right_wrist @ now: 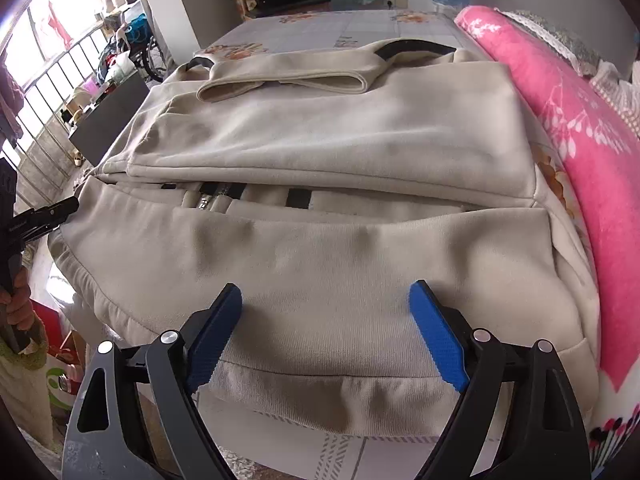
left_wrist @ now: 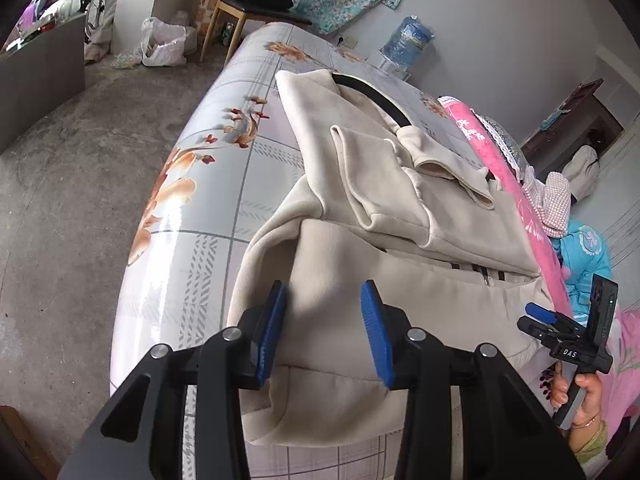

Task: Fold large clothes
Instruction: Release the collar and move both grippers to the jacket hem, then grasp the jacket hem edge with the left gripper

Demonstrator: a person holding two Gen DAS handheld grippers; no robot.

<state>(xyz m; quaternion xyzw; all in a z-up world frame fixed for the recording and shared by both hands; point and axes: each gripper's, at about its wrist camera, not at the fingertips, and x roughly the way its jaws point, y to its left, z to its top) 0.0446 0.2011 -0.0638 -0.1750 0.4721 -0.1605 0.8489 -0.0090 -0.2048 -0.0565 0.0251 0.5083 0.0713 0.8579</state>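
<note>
While the jacket (right_wrist: 320, 168) lay partly folded on the table (left_wrist: 192, 208), it filled the middle of both views: a cream zip garment with both sleeves laid across its upper part, one cuff (right_wrist: 280, 84) in the upper centre of the right wrist view, and a dark collar band (left_wrist: 372, 96) at the far end. Its zipper (right_wrist: 206, 202) showed in a gap at mid-frame, left of centre. The ribbed hem (right_wrist: 328, 400) ran along the lower part of the right wrist view, at the table's near edge.

The right gripper (right_wrist: 326, 332) sat at the bottom of its own view with its blue fingers (right_wrist: 436, 340) spread wide over the hem area, nothing between them. In the left wrist view it appeared at the lower right (left_wrist: 560, 324), beside the jacket's edge. The left gripper (left_wrist: 324, 328) stood at the bottom centre of its view, fingers (left_wrist: 376, 332) apart above the jacket's near corner, clasping nothing; whether they touched the cloth could not be told. In the right wrist view it showed only at the left edge.

A pink blanket (right_wrist: 580, 152) lay along the right side of the table, touching the jacket. A wooden chair (left_wrist: 248, 4) stood at the top of the left wrist view, a white plastic bag (left_wrist: 164, 44) on the floor at upper left, and a blue water bottle (left_wrist: 408, 40) at upper right.
</note>
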